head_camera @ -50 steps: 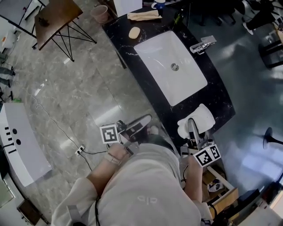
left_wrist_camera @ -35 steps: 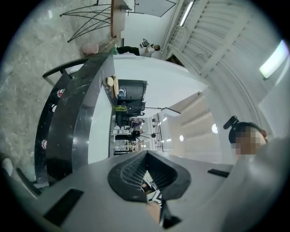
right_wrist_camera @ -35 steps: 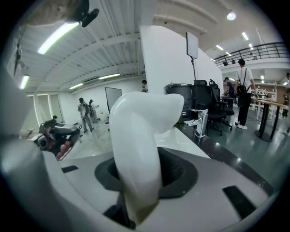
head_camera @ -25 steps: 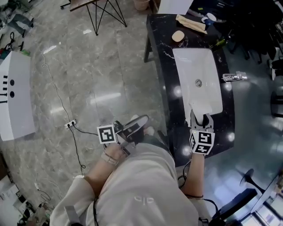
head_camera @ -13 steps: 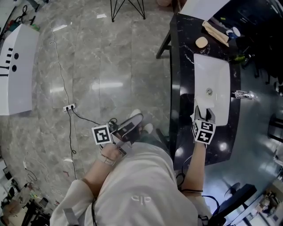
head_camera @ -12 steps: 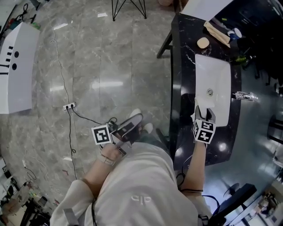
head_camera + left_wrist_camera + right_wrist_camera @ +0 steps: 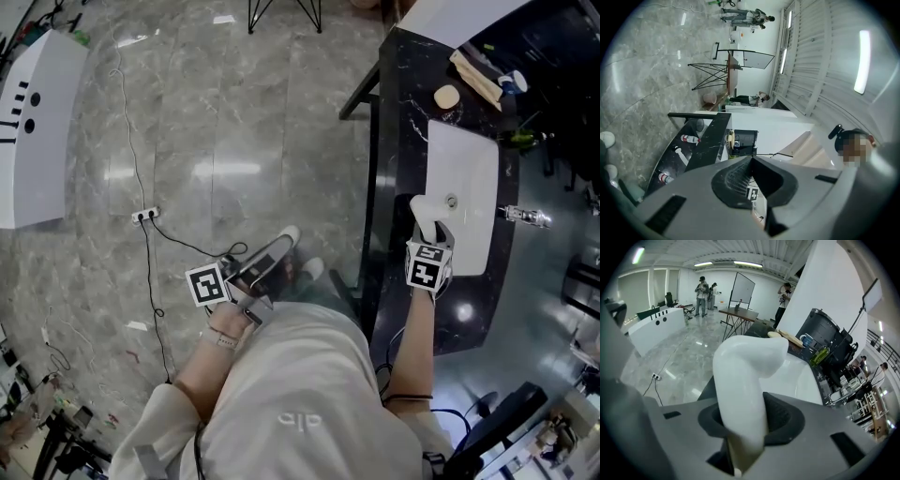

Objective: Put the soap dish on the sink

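The white soap dish is pinched on edge in my right gripper, which is shut on it. In the head view it hangs over the left rim of the white sink basin, set in the black marble counter. I cannot tell whether the dish touches the counter. My left gripper is away from the counter, over the grey floor by the person's knee. Its jaws are shut with nothing between them.
A bar of soap, a wooden piece and a green bottle lie at the counter's far end. The chrome faucet stands right of the basin. A power strip with cable and a white console are on the floor at left.
My right gripper has carried the soap dish lower and along the basin's left rim. My left gripper has drifted a little over the floor. The head view has swung.
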The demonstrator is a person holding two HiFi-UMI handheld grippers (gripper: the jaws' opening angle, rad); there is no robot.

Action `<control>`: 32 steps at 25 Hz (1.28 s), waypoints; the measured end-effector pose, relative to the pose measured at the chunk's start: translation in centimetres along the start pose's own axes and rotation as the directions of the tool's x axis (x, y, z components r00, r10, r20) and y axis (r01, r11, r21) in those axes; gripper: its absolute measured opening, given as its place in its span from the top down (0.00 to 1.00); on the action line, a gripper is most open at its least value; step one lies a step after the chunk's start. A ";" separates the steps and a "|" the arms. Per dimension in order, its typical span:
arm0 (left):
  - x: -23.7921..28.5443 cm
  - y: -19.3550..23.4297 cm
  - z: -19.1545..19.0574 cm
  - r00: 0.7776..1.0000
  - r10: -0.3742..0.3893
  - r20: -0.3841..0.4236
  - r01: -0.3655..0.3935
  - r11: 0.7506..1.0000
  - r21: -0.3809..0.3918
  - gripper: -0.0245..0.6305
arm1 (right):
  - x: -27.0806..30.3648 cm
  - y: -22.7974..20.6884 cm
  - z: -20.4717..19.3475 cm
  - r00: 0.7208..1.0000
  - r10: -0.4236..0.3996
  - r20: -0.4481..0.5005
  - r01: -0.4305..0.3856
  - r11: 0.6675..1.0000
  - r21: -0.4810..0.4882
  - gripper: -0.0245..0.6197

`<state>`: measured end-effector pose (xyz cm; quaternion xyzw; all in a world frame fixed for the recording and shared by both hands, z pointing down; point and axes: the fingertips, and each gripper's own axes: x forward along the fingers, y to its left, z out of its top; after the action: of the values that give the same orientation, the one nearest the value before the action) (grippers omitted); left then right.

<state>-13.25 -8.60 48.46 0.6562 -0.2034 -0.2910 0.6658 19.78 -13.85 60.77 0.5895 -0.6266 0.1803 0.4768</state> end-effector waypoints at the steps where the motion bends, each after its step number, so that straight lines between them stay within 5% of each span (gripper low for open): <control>1: -0.1 0.0 0.2 1.000 0.001 0.003 -0.001 1.000 0.001 0.95 | 0.0 0.2 0.2 1.000 0.000 -0.010 0.000 1.000 -0.021 0.71; 11: -0.3 0.3 0.3 1.000 0.008 0.007 -0.008 1.000 -0.001 0.95 | 0.1 2.1 0.5 0.996 0.008 -0.094 -0.027 0.979 -0.204 0.71; 22: 0.2 0.8 0.0 1.000 0.019 0.001 -0.019 1.000 -0.007 0.95 | -0.5 4.9 -0.4 0.986 0.114 -0.123 -0.142 0.959 -0.245 0.57; 27: 0.4 0.7 -0.3 1.000 0.020 -0.004 -0.020 1.000 -0.009 0.95 | -1.5 3.5 0.1 0.995 0.046 -0.087 -0.068 0.960 -0.272 0.58; 29: 0.6 0.8 -0.5 1.000 0.020 -0.006 -0.020 1.000 -0.008 0.95 | -1.6 2.9 0.0 0.997 0.013 -0.080 -0.037 0.951 -0.307 0.71; 32: 0.9 0.8 -0.7 1.000 0.018 -0.010 -0.018 1.000 -0.009 0.95 | -1.6 2.2 -0.1 0.998 -0.041 -0.042 0.022 0.927 -0.374 0.72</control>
<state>-12.00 -8.69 49.12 0.6527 -0.2047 -0.2828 0.6724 17.53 -12.38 60.30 0.4936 -0.6281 0.0647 0.5981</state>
